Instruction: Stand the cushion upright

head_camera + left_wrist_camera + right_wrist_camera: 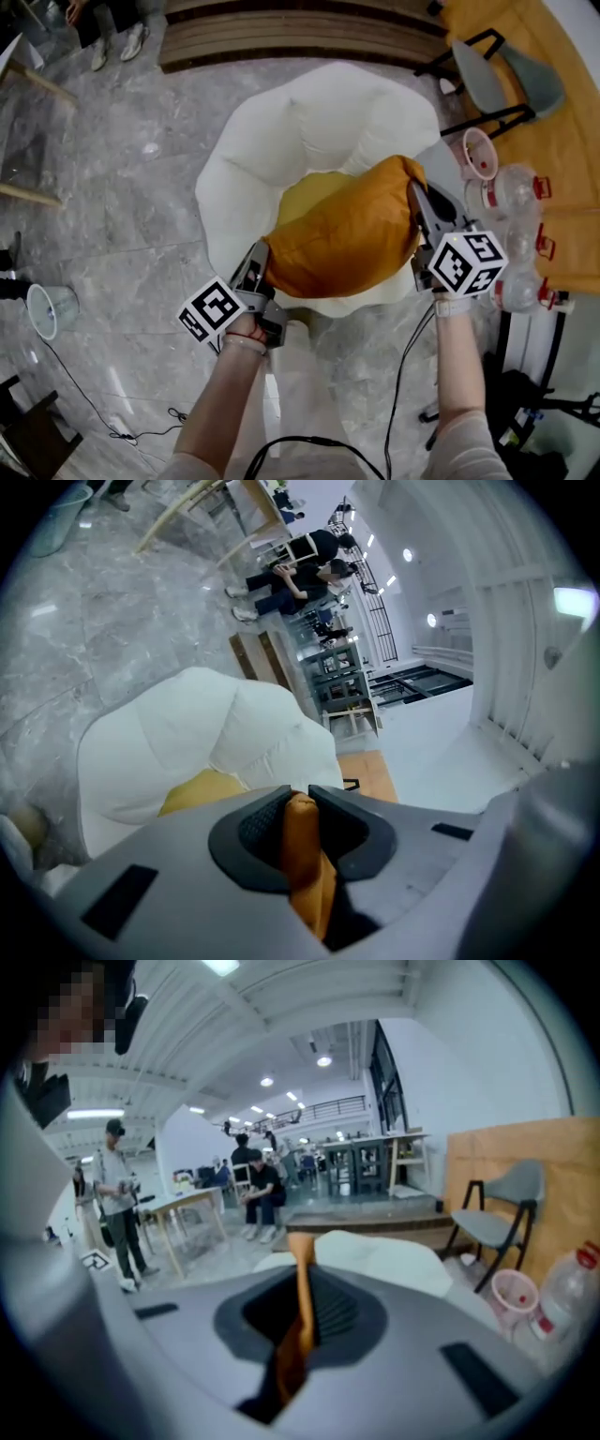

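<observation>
Orange, plump fabric cushion (342, 239) is held over the seat of a white, puffy, petal-shaped armchair (309, 112). It is tilted, with its right end higher than its left. Whether its underside brushes the seat cannot be told.

The left claw (256, 262) is clenched on the cushion's lower left corner; the left gripper view shows an orange fold (300, 841) squeezed between the dark pads. The right claw (419, 208) is clamped on a thin fold (302, 1279) at the upper right corner. Gripping two opposite corners probably lets the person steer the soft cushion's tilt and set it on edge against the chair's back.

A pale yellow seat pad (307, 192) lies beneath. The cushion is not yet standing.
</observation>
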Action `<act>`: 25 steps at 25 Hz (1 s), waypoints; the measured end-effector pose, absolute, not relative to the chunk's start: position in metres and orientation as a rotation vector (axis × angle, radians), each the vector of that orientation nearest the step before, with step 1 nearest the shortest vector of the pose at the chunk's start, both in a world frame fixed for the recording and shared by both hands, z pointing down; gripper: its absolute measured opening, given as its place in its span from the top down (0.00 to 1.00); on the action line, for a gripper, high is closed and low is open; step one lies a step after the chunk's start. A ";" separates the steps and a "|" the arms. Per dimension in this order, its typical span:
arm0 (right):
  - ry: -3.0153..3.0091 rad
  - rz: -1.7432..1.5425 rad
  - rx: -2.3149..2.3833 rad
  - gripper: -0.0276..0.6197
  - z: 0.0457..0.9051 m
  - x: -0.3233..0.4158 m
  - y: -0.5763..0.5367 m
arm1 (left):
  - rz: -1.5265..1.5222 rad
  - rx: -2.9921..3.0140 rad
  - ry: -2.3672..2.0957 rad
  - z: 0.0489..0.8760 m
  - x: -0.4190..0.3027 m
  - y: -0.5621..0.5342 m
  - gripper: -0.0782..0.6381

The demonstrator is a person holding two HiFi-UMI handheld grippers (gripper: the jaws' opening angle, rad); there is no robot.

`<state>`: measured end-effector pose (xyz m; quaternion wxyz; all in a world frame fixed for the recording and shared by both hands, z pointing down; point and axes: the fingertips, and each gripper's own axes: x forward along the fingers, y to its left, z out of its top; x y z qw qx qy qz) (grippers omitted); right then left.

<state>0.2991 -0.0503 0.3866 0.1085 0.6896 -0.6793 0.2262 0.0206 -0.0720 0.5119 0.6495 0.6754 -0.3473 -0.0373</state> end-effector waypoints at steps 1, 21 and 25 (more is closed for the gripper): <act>-2.009 0.685 2.056 0.91 0.385 0.304 -0.049 | -0.090 1.557 -0.789 0.507 0.024 -0.079 0.78; -2.078 0.716 2.234 0.91 0.380 0.355 -0.063 | -0.264 1.634 -0.788 0.474 0.091 -0.169 0.79; -2.063 0.710 2.279 0.91 0.380 0.361 -0.069 | -0.220 1.674 -0.793 0.474 0.102 -0.179 0.79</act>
